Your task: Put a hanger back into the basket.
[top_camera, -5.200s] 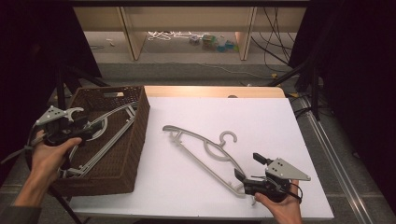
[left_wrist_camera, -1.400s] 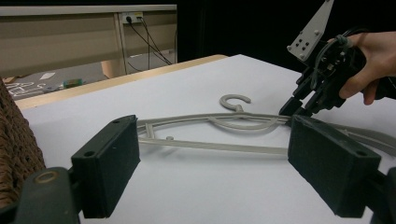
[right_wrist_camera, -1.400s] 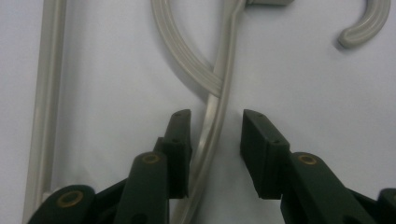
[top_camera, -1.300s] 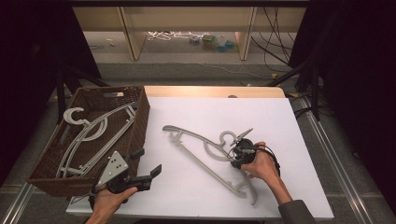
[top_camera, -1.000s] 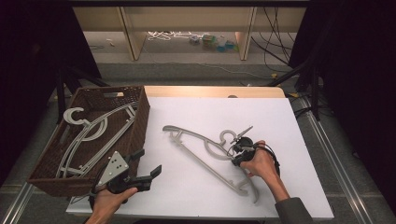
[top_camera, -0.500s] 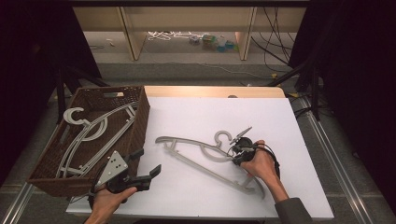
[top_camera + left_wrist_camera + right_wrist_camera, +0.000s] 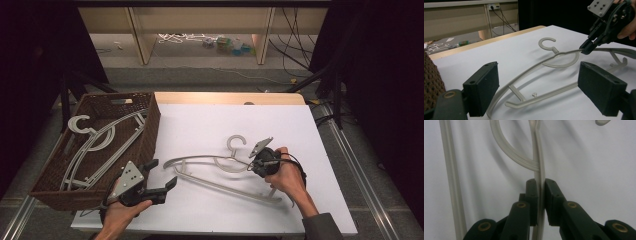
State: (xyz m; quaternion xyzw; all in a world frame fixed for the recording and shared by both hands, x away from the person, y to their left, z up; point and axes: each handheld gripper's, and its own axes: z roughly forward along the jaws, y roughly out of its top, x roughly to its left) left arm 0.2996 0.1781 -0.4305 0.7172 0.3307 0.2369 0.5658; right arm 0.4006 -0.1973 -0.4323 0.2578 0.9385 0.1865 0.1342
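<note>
Covering wooden table: white sheet

One grey hanger lies out on the white surface; two more hangers sit in one brown wicker basket; two tongs, left and right.

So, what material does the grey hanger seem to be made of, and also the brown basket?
The grey hanger held in the right gripper looks like moulded plastic with a matte finish: one even pale grey, a ridged flat bar, no wood grain or metal shine. The brown basket looks like woven wicker or rattan, possibly a synthetic imitation: its walls show a tight, bumpy weave.
</note>
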